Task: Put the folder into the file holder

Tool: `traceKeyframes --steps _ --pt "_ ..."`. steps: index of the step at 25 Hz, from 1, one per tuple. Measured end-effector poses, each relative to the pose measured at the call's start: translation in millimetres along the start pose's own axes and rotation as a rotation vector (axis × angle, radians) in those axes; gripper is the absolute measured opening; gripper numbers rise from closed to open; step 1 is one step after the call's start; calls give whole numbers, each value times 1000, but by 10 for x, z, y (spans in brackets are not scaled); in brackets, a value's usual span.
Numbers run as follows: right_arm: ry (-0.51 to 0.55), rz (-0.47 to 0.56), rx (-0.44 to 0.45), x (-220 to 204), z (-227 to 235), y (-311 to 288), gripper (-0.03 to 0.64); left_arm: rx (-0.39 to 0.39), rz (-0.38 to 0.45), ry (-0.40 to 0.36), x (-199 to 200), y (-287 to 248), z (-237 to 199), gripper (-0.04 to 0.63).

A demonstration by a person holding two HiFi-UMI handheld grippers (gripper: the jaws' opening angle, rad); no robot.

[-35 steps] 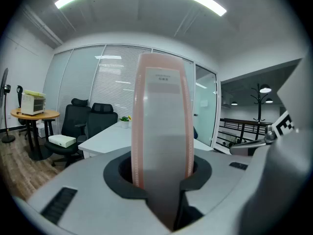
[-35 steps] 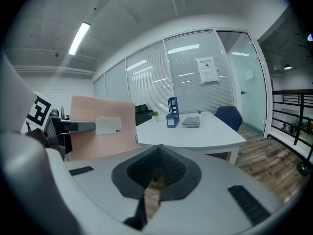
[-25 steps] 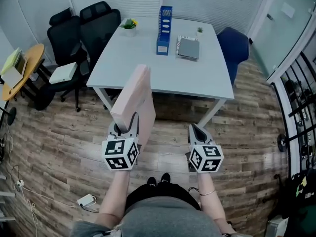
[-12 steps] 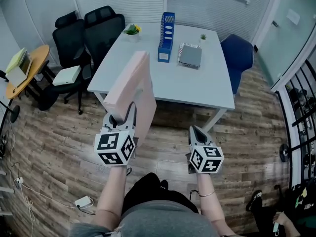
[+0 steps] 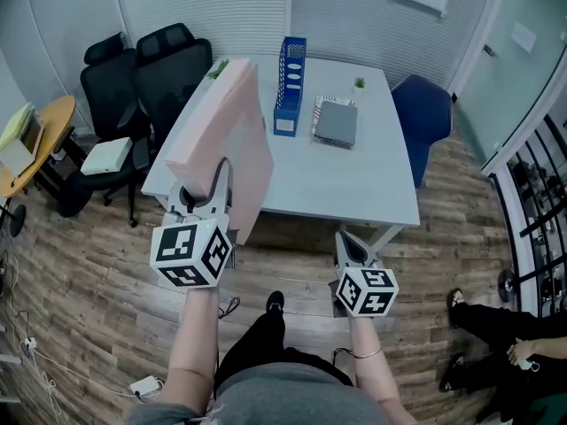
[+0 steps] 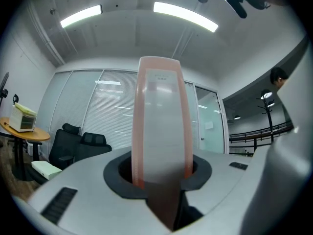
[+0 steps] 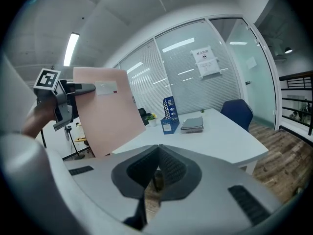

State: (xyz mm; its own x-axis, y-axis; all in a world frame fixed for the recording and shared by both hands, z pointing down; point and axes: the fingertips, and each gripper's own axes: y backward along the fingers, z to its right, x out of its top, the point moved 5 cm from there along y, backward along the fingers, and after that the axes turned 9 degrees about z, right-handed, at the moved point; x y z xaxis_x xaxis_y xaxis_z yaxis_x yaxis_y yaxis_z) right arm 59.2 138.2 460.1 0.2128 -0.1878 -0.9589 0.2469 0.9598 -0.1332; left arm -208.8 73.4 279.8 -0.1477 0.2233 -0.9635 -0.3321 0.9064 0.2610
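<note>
A thick pink folder [image 5: 226, 135] stands upright with my left gripper [image 5: 202, 197] shut on its lower edge, raised over the near left part of the white table [image 5: 372, 180]. In the left gripper view the folder's [image 6: 160, 121] spine rises between the jaws. The right gripper view shows the folder [image 7: 105, 109] from the side. The blue file holder [image 5: 289, 73] stands upright at the table's far middle, also seen in the right gripper view as a small blue file holder [image 7: 169, 115]. My right gripper [image 5: 352, 244] hangs shut and empty by the table's near edge.
A grey book stack [image 5: 336, 122] lies right of the file holder. Two black office chairs [image 5: 146, 69] stand left of the table, a blue chair [image 5: 420, 104] at its right. A round wooden side table [image 5: 31, 140] is far left. A seated person's legs [image 5: 496, 326] show at lower right.
The left gripper has lifted the folder higher and forward, toward the table. The view has moved closer to the table. The right gripper stays low and shut.
</note>
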Motion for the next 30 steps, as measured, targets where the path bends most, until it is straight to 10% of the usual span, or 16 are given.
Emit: traceKeyframes --steps 30 --pt "-64 -28 -83 506 828 -1987 6 -86 155 -3 160 -2889 -414 143"
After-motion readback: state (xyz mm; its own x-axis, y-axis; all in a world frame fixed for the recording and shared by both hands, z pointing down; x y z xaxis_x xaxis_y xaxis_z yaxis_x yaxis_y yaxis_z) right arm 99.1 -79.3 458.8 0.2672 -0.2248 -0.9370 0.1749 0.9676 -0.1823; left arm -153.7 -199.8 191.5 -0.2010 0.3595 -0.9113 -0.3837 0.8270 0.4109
